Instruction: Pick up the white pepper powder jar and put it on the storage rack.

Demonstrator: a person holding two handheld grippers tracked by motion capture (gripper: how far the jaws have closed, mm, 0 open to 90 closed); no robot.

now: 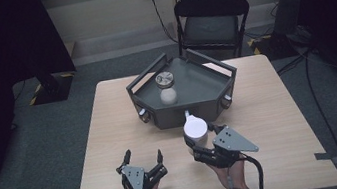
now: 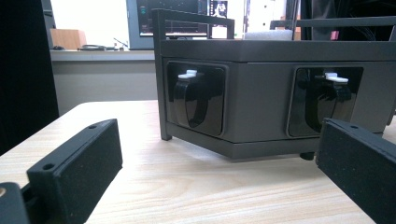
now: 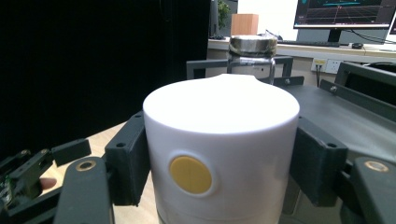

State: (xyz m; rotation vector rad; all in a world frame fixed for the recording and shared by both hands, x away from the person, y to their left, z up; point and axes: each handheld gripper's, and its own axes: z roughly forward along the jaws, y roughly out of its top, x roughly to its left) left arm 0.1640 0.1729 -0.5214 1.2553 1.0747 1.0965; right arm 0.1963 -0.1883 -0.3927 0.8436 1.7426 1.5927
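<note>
Here, line by line:
White canister (image 3: 220, 149): a smooth white cylinder with a flat top that noses out into a small spout at the back, and a round yellow button low on the side facing me.
Where it is: upright over the bench (image 1: 111, 133), just in front of the grey tray (image 1: 205, 86), near its front wall.
My right gripper (image 3: 219, 163): fingers (image 3: 126, 158) pinching the canister from both sides, pads flat against its wall.
My left gripper (image 1: 142, 165): fingers (image 2: 74, 172) spread wide, holding nothing, low over the bench and facing the tray's front.
Hidden: the canister's base is cut off in the right gripper view; a metal-lidded glass jar (image 3: 252, 53) stands behind it, its lower part covered.
Writing: none I can read on the canister.
</note>
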